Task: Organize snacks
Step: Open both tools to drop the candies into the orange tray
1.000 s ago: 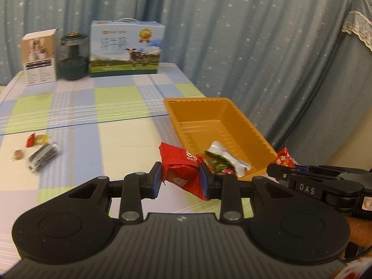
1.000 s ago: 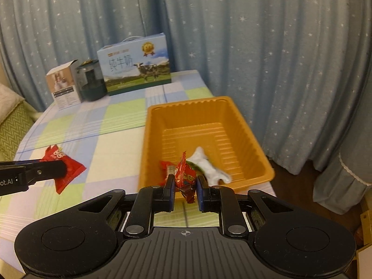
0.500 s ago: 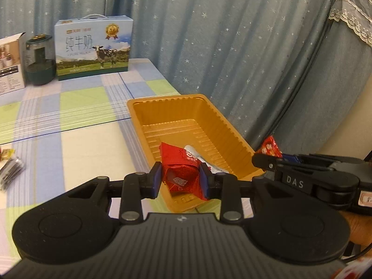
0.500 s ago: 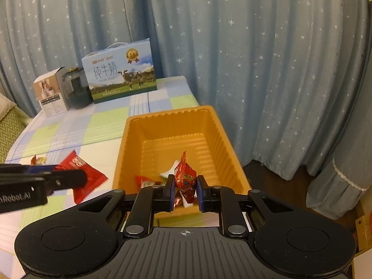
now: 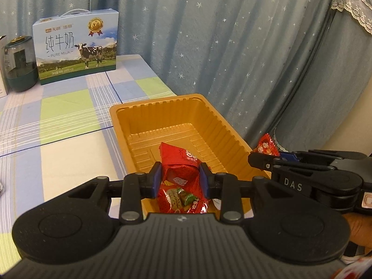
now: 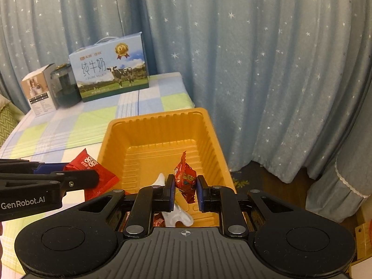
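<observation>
Both grippers have travelled across the checked tablecloth point(image 5: 69, 121) toward the orange tray point(image 5: 148, 114), which now fills the middle of each wrist view instead of sitting off to the right. The left gripper point(image 5: 180, 177) is clamped on a red snack packet point(image 5: 180, 160), a crinkled foil pouch with white print, and hangs over the tray's near end. The right gripper point(image 6: 185, 187) is pinched tight on a small red wrapped candy point(image 6: 184, 176) with a twisted tail sticking up, also above the near part of the tray. Inside the tray, under the grippers, lie a red and green foil sweet point(image 5: 181, 198) and a white wrapper point(image 6: 176, 216); the far half of the tray is bare. The step in hand appears to be the drop-off of two snacks at once. The next move likely calls for lowering slightly over bare tray floor and letting each jaw pair part so the snacks fall inside the rim. A milk carton box point(image 5: 76, 46) stands at the far left of the table.
</observation>
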`<state>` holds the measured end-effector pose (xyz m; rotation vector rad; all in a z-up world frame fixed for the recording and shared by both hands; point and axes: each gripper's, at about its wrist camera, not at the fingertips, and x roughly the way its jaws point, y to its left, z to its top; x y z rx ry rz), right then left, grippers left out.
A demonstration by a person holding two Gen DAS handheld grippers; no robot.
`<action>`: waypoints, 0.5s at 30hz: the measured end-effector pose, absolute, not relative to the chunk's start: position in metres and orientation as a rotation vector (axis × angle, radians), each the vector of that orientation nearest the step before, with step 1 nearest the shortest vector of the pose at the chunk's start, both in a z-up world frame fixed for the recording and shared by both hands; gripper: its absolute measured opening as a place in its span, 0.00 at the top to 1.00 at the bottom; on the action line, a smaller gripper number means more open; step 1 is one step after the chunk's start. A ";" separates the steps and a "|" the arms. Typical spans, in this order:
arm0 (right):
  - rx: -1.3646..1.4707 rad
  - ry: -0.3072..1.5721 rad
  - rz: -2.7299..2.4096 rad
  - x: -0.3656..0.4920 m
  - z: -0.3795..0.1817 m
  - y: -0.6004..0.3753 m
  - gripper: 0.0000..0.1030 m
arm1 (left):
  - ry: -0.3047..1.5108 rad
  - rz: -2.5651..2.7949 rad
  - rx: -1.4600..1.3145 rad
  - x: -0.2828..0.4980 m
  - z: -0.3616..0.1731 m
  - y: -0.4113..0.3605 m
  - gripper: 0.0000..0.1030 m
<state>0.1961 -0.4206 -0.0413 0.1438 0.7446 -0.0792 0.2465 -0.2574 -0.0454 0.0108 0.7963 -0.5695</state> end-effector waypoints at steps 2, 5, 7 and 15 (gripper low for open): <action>0.145 0.748 -0.081 0.199 -0.044 -0.422 0.82 | 0.798 -0.571 0.006 0.251 -0.048 -0.259 0.71; 0.143 0.755 -0.082 0.203 -0.048 -0.423 0.82 | 0.798 -0.573 -0.001 0.257 -0.049 -0.261 0.70; 0.142 0.758 -0.083 0.205 -0.050 -0.424 0.82 | 0.796 -0.585 -0.007 0.260 -0.050 -0.263 0.69; 0.148 0.769 -0.094 0.206 -0.055 -0.423 0.82 | 0.787 -0.552 -0.009 0.262 -0.053 -0.248 0.55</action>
